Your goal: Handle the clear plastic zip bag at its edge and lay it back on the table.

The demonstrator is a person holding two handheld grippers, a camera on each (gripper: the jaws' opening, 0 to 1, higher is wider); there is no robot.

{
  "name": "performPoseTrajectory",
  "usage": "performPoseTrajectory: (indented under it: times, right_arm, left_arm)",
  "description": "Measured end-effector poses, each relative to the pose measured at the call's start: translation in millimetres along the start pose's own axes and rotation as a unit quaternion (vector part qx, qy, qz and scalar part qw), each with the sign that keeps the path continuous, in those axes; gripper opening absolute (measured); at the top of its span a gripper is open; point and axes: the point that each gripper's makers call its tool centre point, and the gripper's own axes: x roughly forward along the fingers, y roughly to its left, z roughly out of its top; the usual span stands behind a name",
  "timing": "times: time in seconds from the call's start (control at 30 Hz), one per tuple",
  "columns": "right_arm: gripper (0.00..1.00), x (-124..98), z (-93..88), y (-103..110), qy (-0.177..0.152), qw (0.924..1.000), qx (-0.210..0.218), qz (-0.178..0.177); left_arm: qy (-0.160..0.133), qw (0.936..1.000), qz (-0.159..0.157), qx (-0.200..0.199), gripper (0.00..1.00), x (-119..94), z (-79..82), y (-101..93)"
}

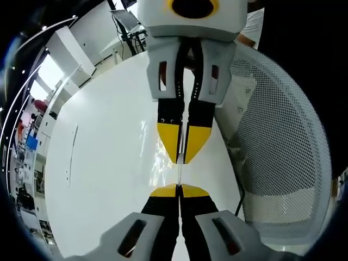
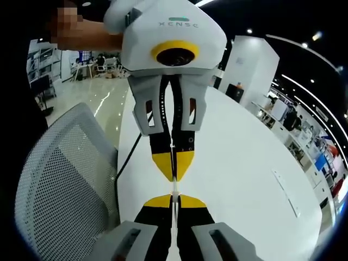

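Though edge-on, bag (image 1: 179, 173) taut between grippers

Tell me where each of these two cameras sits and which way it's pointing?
Left gripper view: rides on the left gripper, looking along its shut jaws at the right gripper opposite, above the white table; mesh chair alongside.
Right gripper view: rides on the right gripper, facing the left gripper; a person's hand grips it.
Shared: both grippers pinching the clear plastic zip bag edge, table, chair.
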Motion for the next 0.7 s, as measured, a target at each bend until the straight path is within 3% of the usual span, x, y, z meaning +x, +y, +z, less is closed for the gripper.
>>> performPoseTrajectory:
  times: [0.7]
  right_arm:
    - [0.00,-2.4,0.7,-1.0,-0.003,1.0000,0.004,-0.004]
  left_arm:
    - [-0.003,1.0000,0.003,-0.003,0.00,-0.7,-0.7,1.6]
